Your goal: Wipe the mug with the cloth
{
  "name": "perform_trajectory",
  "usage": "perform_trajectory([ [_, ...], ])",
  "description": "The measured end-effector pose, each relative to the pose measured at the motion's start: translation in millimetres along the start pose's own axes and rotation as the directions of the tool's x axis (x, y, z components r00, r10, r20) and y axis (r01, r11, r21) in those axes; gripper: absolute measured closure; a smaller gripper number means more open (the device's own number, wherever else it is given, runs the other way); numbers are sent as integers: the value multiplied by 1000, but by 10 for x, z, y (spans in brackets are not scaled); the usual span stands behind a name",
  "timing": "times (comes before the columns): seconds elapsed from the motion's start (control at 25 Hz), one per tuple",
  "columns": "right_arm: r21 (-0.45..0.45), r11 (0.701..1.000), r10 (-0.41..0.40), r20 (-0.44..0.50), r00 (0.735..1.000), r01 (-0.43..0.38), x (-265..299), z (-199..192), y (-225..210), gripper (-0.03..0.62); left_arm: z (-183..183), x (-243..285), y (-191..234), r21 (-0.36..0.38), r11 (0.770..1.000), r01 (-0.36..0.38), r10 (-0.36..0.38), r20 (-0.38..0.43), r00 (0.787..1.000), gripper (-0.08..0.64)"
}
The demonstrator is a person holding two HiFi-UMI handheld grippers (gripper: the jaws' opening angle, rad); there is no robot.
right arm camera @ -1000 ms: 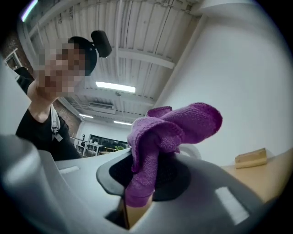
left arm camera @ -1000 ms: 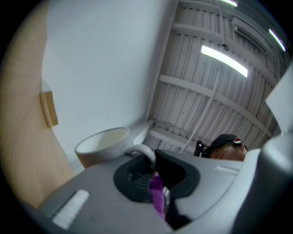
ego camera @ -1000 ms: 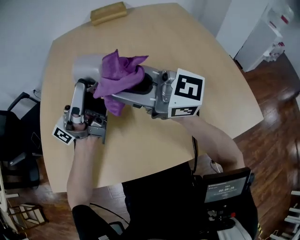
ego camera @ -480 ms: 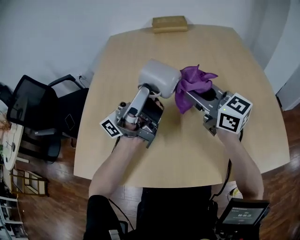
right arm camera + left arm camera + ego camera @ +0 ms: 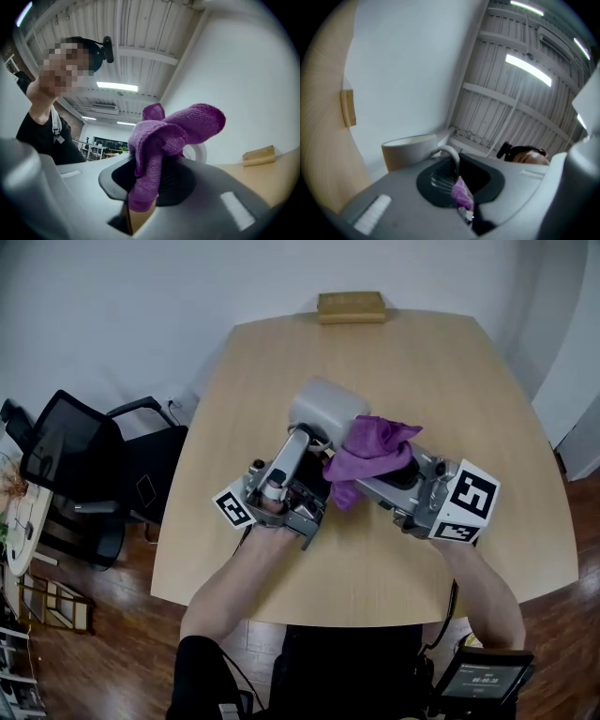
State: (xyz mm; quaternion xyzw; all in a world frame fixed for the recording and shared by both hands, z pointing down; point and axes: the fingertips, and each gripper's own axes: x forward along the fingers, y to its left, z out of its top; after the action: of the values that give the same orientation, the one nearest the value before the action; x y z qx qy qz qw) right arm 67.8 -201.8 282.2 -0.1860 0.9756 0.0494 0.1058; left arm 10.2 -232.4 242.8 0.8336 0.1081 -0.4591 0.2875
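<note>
A white mug point(image 5: 323, 407) lies tilted above the round wooden table point(image 5: 469, 427). My left gripper point(image 5: 307, 435) is shut on the mug's handle point(image 5: 449, 153), which runs between the jaws in the left gripper view, with the mug body point(image 5: 410, 150) beyond. My right gripper point(image 5: 354, 470) is shut on a bunched purple cloth point(image 5: 367, 454), which rests against the mug's right side, next to the left gripper's tips. In the right gripper view the cloth point(image 5: 164, 138) fills the space above the jaws point(image 5: 150, 187), and the mug's handle point(image 5: 200, 152) peeks out behind it. A scrap of cloth point(image 5: 462, 197) shows low in the left gripper view.
A small wooden block point(image 5: 352, 306) sits at the table's far edge and also shows as a wooden block point(image 5: 258, 155) at the right. A black office chair point(image 5: 80, 465) stands left of the table. A screen device point(image 5: 483, 679) hangs at the person's waist.
The right gripper has drawn the cloth from the mug's far right side down toward the person, closer to the left gripper. The left gripper keeps its hold on the mug.
</note>
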Motion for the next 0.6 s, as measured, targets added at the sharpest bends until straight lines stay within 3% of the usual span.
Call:
perform_trajectory([
  [0.12,30,998,-61,-45,997,62,-66,-169,-179,515,-11,-11,-8,-3,1000,18,-18,-3,1000,528],
  [0.2,70,986,-141,-96,985,148,-128,-288,-400,515,-24,17,-43,-4,999,37,-37,-18,999,525],
  [0.32,126,944,-281,-176,944,304,-279,-443,-761,515,-21,54,-84,-3,999,52,-52,-31,998,527],
  [0.4,145,925,-329,-156,931,351,-387,-377,-879,515,-24,53,-87,2,999,52,-52,-32,998,527],
  [0.48,138,943,-300,-54,953,304,-421,-123,-809,515,-18,36,-75,6,999,46,-45,-25,999,526],
  [0.6,38,992,-121,118,986,117,-349,313,-387,515,-12,14,-54,7,999,34,-34,-14,999,527],
])
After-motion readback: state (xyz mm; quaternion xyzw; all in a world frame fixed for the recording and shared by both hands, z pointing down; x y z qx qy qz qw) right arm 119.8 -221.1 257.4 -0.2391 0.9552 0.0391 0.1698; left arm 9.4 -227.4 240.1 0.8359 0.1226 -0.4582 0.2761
